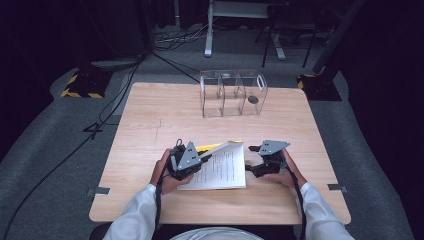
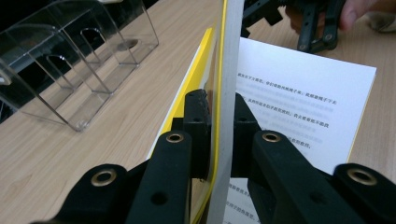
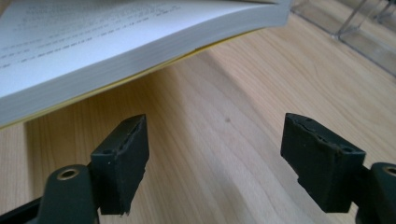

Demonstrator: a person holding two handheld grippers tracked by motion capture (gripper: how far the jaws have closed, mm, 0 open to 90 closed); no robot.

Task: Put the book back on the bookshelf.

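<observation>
Both forearms in white sleeves reach over the near edge of the light wooden bench (image 1: 150,120). The left tongs (image 2: 219,123) are clenched on the yellow cover and first pages of a thick white-paged book (image 1: 222,167), holding them raised on edge. The right tongs (image 3: 215,158) stand released, low, just beside the book's right side. The open page carries printed lines, too blurred to read. A clear plastic divided organizer (image 1: 232,92) stands at the far edge.

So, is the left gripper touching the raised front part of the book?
Touching. In the left gripper view, the left gripper has its two black jaws pressed on either side of the book's raised cover and pages, with no gap showing.
</observation>
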